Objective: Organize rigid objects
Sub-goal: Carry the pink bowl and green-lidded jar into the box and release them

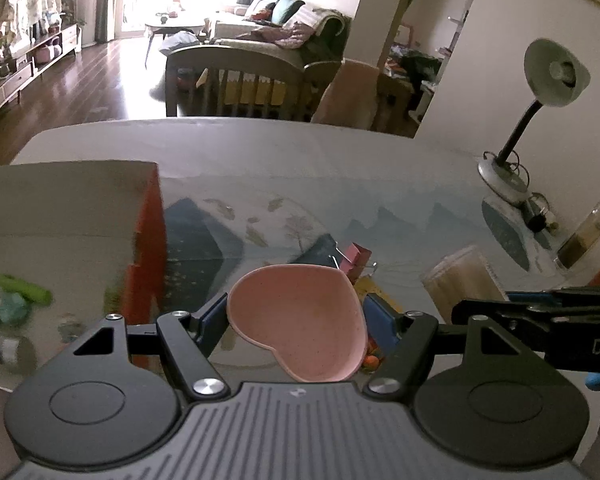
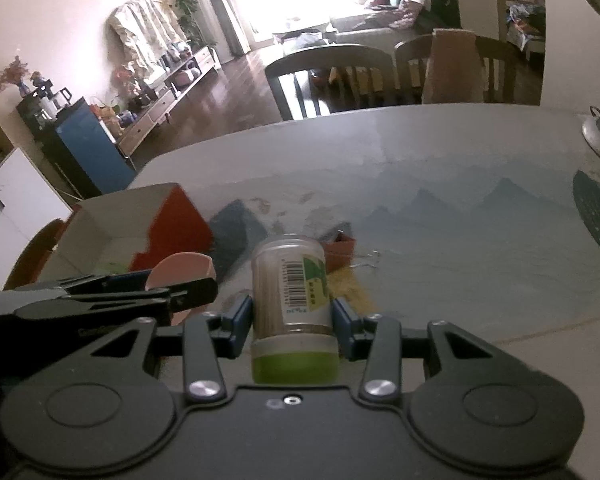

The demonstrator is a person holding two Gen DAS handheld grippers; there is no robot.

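Note:
My left gripper [image 1: 296, 320] is shut on a pink heart-shaped dish [image 1: 300, 320], held above the table. My right gripper [image 2: 292, 316] is shut on a clear toothpick jar [image 2: 290, 292] with a green cap and a barcode label; the jar also shows in the left wrist view [image 1: 464, 284]. The pink dish shows in the right wrist view [image 2: 182, 270] behind the left gripper's arm. An open cardboard box [image 1: 60, 216] with red outer sides stands at the left, also seen in the right wrist view [image 2: 140, 220]. It holds several blurred items, one green [image 1: 20, 288].
A red clip [image 1: 354, 260] and small yellow and blue items [image 1: 370, 286] lie on the patterned tablecloth behind the dish. A desk lamp [image 1: 540, 92] and a glass jar [image 1: 584, 236] stand at the right. Chairs [image 1: 240, 80] stand at the far table edge.

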